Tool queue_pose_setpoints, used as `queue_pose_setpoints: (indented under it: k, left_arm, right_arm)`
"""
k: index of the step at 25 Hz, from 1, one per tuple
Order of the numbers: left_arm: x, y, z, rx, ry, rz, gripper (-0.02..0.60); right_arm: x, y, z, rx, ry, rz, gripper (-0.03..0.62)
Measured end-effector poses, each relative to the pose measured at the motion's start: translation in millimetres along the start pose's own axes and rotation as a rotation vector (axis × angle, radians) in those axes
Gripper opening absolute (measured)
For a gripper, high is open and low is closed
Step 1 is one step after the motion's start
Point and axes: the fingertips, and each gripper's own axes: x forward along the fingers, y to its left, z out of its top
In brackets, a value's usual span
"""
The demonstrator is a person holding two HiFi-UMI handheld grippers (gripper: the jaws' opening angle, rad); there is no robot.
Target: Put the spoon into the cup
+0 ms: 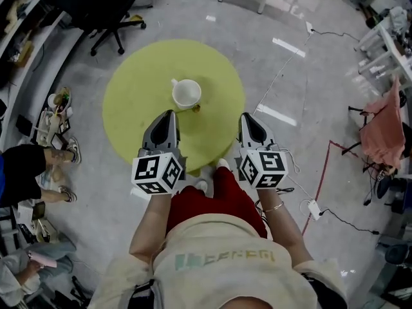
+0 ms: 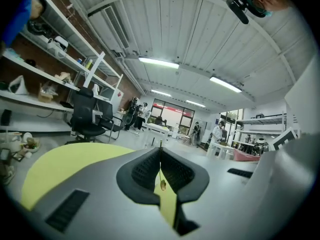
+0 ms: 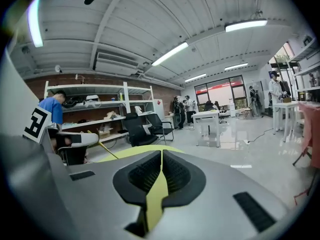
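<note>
Reading head view first: round yellow-green tabletop (image 1: 135, 89), white cup (image 1: 187, 94) upright near its middle, handle on its far-left side. The spoon (image 1: 195, 108) is small and gold-coloured. It lies on the tabletop just beside the cup's near-right edge, outside the cup; can't tell if the two touch. The left tool (image 1: 170, 114) is over the near part of the tabletop and the right tool (image 1: 247, 116) is at its right rim. They sit side by side, pointing away from the person. The cup sits further out between them, nearer the left tool. Neither tool touches cup or spoon. Black office chair (image 1: 106, 11) on the floor beyond, red cloth (image 1: 381, 131) far right.

Left gripper view: left tool (image 2: 160, 151) clenched, pads meeting at the tip, gripping nothing. The slit below the pads shows yellow tabletop (image 2: 65, 164) and a tiny golden blob (image 2: 163, 185), too small to identify.

Right gripper view: right tool (image 3: 161, 156) also clenched and empty. A yellow strip of tabletop (image 3: 131, 152) shows past the pads, with shelves (image 3: 95, 109) along the back wall.
</note>
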Motion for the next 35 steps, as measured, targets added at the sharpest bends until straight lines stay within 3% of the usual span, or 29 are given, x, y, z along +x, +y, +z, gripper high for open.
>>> queue_pose_setpoints:
  k: [5, 14, 26, 35]
  left_arm:
    - [19.0, 9.2, 4.6, -0.029, -0.035, 0.114, 0.025]
    - [50.3, 13.2, 9.3, -0.058, -0.080, 0.250, 0.025]
    - [66.6, 37.4, 5.3, -0.125, -0.102, 0.382, 0.025]
    - [84.3, 62.4, -27.1, -0.180, -0.044, 0.428, 0.025]
  right_arm:
    - [34.8, -12.8, 11.8, -0.038, 0.023, 0.095, 0.038]
    - [89.0, -33.5, 26.3, -0.085, 0.049, 0.234, 0.037]
    - [143.8, -8.8, 27.3, -0.125, 0.083, 0.383, 0.037]
    - [171.4, 4.9, 4.3, -0.188, 0.153, 0.434, 0.037]
